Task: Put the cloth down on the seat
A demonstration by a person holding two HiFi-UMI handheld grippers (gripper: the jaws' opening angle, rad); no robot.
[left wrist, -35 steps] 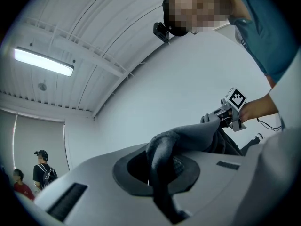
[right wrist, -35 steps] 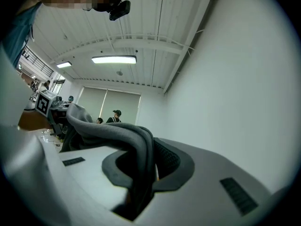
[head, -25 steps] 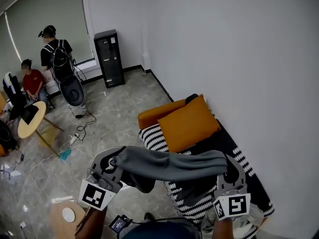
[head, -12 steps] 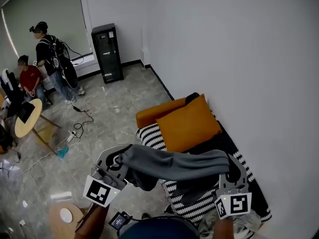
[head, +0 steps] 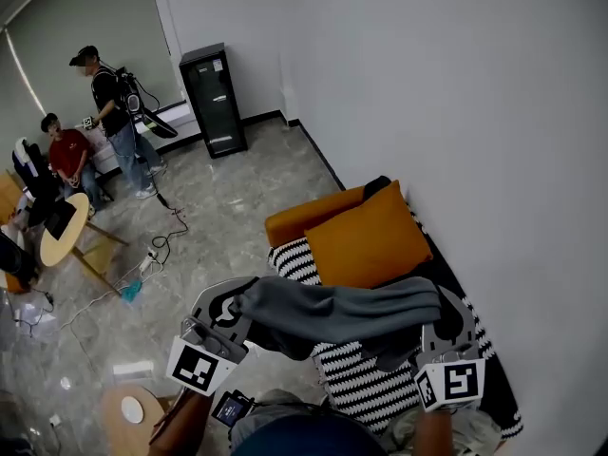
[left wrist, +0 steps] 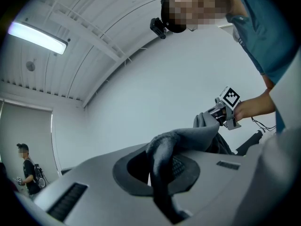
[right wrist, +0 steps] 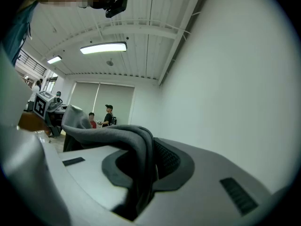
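While hand-held grippers (head: 233,309) (head: 440,319) clamp its ends, cloth (head: 332,307) hangs.

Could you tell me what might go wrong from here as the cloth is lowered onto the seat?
1. The left gripper holds its end of the grey cloth out past the striped seat, so that end may drop to the floor.
2. The orange cushion fills the seat's far end; the cloth could land on it.

White wall (head: 456,84), marbled floor (head: 237,207), black cabinet (head: 214,98), round table (head: 62,234).
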